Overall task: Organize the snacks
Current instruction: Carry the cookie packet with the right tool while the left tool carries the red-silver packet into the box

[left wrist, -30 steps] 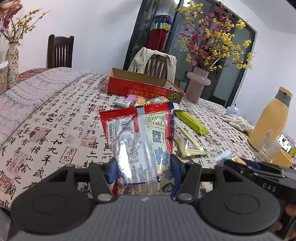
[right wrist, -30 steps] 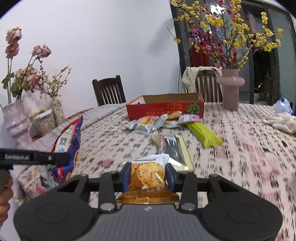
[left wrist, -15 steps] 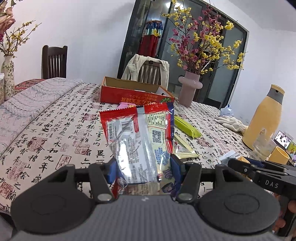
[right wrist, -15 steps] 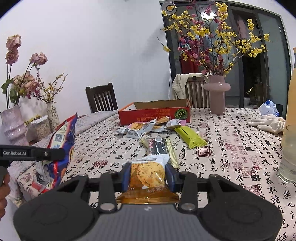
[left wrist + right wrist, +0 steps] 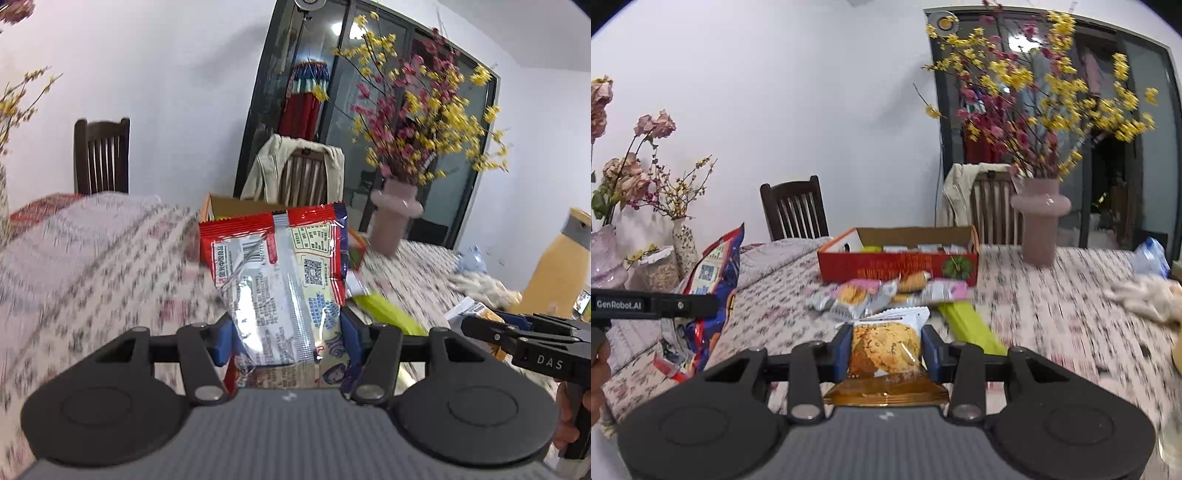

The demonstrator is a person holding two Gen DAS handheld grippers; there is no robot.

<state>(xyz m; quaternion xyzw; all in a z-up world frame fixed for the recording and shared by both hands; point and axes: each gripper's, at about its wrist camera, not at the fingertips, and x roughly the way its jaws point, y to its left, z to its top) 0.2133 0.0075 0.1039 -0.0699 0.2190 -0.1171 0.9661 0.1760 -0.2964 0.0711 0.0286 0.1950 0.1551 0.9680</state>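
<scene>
The left gripper point(image 5: 286, 341) has its jaws clenched on a red snack bag point(image 5: 280, 273); the right gripper point(image 5: 885, 349) clamps a cookie packet point(image 5: 884, 349), both short of the red box point(image 5: 897, 264).

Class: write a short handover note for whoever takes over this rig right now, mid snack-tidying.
Left gripper: shut on the red bag, held off the table.
Right gripper: shut on the cookie pack, also lifted.
Red box at the table's far side already holds several packs.
Left: box both held snacks, then the loose packs and green pack lying in front of it.
</scene>
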